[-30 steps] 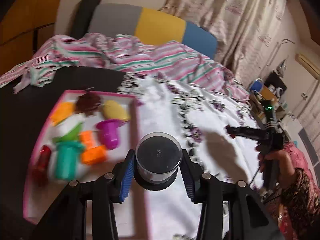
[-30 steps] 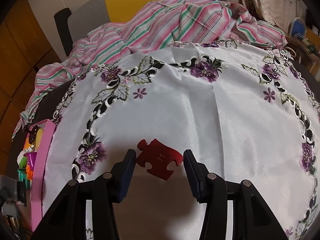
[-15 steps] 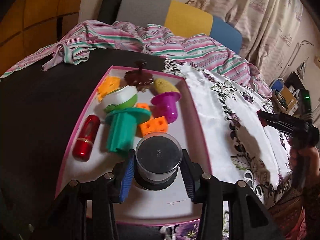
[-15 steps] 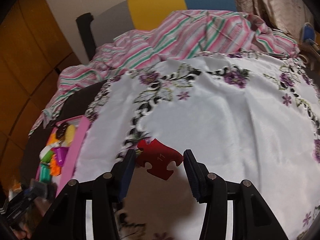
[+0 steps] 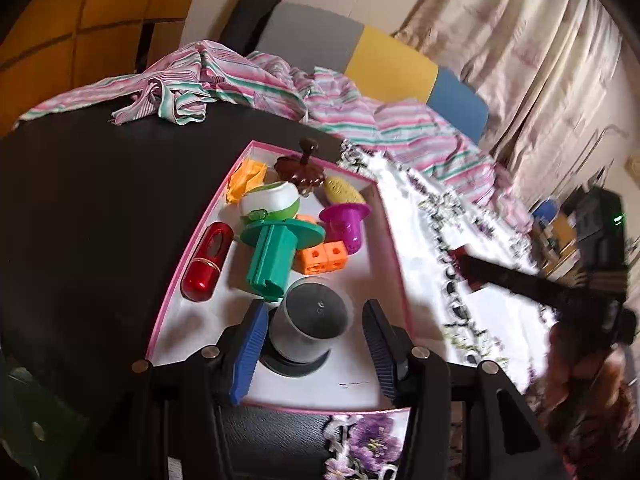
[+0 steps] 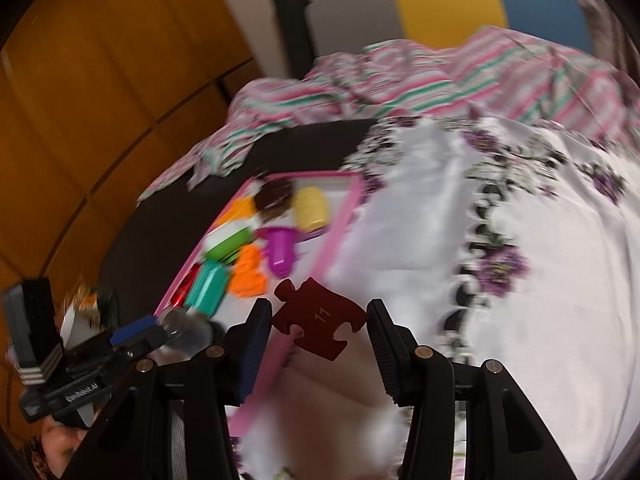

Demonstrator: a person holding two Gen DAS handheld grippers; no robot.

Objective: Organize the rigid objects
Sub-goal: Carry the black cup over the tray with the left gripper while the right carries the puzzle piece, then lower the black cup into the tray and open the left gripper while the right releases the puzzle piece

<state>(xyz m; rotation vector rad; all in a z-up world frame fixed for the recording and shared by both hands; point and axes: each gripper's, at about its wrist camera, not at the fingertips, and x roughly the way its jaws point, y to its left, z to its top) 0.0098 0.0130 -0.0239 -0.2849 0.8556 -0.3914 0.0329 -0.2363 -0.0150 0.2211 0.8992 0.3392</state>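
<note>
A clear cup with a dark base (image 5: 308, 326) stands on the near end of the pink-rimmed white tray (image 5: 192, 248). My left gripper (image 5: 314, 344) straddles it with jaws opening; the right pad (image 5: 380, 344) stands clear of the cup. My right gripper (image 6: 318, 340) is shut on a dark red puzzle piece (image 6: 320, 322) marked 11, held in the air by the tray's right rim (image 6: 340, 220). Blurred, the left gripper (image 6: 132, 332) shows at the lower left of the right wrist view.
The tray holds a red capsule (image 5: 206, 266), a teal flanged piece (image 5: 272, 260), orange cubes (image 5: 322, 258), a purple piece (image 5: 346, 224), a white-green bowl (image 5: 272, 200) and more. A white embroidered cloth (image 6: 540, 280) lies right of it, a striped cloth (image 5: 224, 80) behind.
The left gripper brought the cup over the tray, down onto its near end, and its jaws widened. The right gripper carried the puzzle piece left, up to the tray's side.
</note>
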